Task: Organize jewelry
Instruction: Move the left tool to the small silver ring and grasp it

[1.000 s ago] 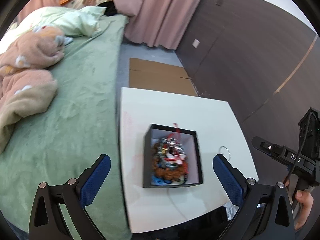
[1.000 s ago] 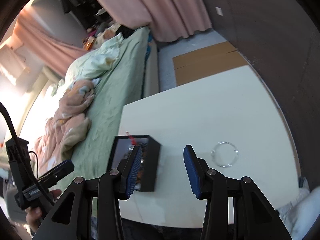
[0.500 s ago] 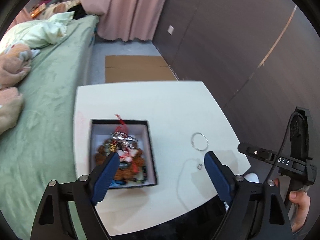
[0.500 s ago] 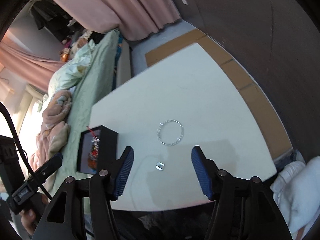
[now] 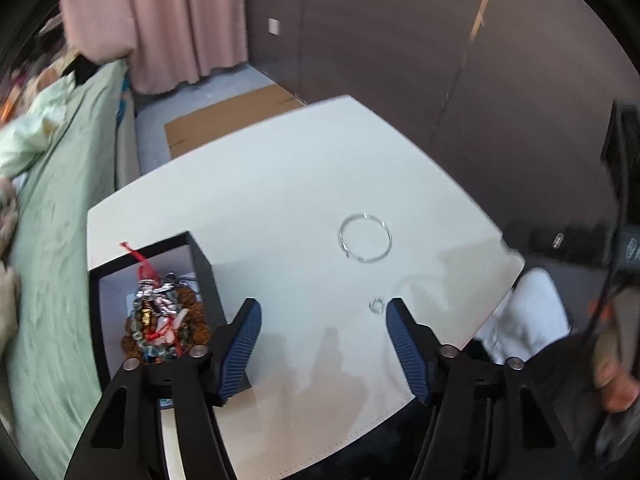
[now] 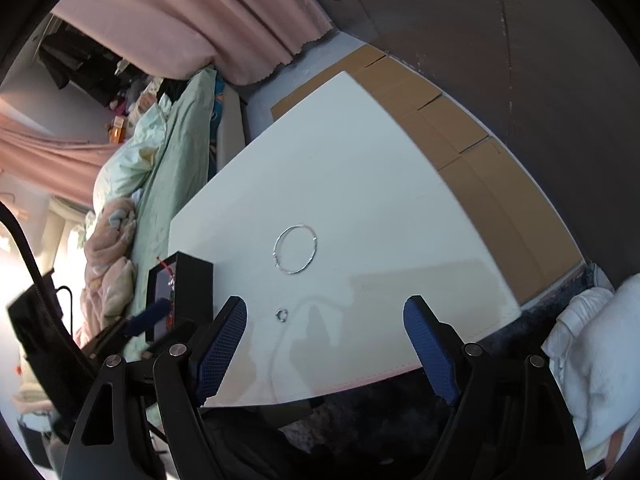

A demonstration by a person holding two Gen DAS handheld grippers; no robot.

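Note:
A black box (image 5: 202, 264) (image 6: 194, 292) holding a heap of beaded jewelry (image 5: 162, 322) stands at the left of the white table (image 5: 280, 184) (image 6: 360, 184). A thin silver bangle (image 5: 365, 238) (image 6: 295, 249) lies flat mid-table. A small silver ring (image 5: 376, 305) (image 6: 282, 314) rests nearer me. My left gripper (image 5: 322, 308) hovers above the table to the right of the box; its jaws are closing with nothing between them, and the ring sits just inside the right fingertip. My right gripper (image 6: 324, 308) hangs over the table's near edge, jaws opening and empty.
A green-covered bed (image 5: 60, 184) (image 6: 176, 152) with pink bedding (image 6: 108, 248) runs along the table's left side. Flat cardboard (image 5: 224, 116) (image 6: 472, 148) lies on the floor beyond. A dark wall panel (image 5: 400, 40) stands at the right, a pink curtain (image 6: 192, 12) at the back, white cloth (image 6: 592, 340) near right.
The left gripper swung right from over the box toward the small ring, and its jaws narrowed. The right gripper also moved right toward the bangle and ring, and its jaws widened.

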